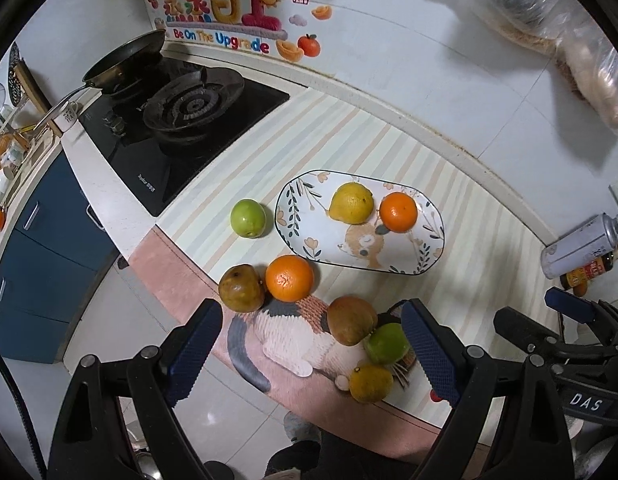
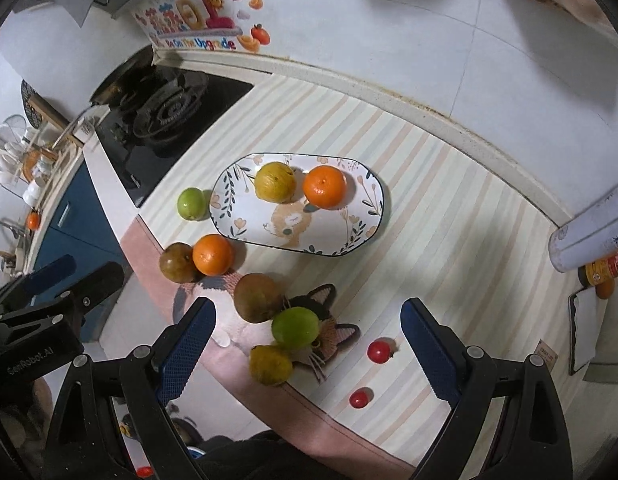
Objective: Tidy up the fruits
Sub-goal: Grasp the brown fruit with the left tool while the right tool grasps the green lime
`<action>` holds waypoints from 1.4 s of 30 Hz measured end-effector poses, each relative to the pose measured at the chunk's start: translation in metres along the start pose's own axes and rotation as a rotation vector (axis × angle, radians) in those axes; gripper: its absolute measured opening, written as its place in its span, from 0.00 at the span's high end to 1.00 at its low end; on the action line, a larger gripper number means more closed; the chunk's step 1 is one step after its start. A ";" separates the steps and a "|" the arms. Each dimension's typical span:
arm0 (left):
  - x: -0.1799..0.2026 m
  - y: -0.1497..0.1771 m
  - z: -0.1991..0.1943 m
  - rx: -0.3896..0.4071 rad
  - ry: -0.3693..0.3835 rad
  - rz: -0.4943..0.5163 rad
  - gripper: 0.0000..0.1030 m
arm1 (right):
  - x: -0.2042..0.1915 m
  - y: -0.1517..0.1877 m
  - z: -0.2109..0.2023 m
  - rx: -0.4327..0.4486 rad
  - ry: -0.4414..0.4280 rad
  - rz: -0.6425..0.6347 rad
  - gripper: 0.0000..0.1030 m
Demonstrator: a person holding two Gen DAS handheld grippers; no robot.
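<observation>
Left wrist view: left gripper hangs steeply downward over the desk, fingers wide and empty. Right gripper same. Plate mid-frame holds a yellow fruit and orange.

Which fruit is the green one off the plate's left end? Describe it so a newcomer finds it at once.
Start at the oval plate on the striped mat. Just past its left end, toward the stove, a green fruit sits alone on the mat. The other green fruit lies nearer the counter edge, touching brown and yellow fruits.
</observation>
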State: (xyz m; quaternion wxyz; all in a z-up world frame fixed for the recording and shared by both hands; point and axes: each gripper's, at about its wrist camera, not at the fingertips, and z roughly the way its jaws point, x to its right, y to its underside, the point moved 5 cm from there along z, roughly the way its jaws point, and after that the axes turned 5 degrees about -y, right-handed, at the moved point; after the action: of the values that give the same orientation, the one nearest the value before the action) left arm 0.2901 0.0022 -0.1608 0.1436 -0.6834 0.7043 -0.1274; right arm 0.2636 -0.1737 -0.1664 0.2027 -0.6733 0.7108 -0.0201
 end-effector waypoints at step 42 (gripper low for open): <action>0.092 0.050 0.178 -0.283 0.008 0.626 0.01 | 0.092 0.081 0.193 -0.346 -0.105 0.216 0.37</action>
State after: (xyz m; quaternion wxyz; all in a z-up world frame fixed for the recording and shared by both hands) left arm 0.3088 -0.0850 -0.3473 0.0766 -0.4467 0.8912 0.0189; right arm 0.2463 -0.2081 -0.3925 0.1218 -0.6182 0.7601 0.1591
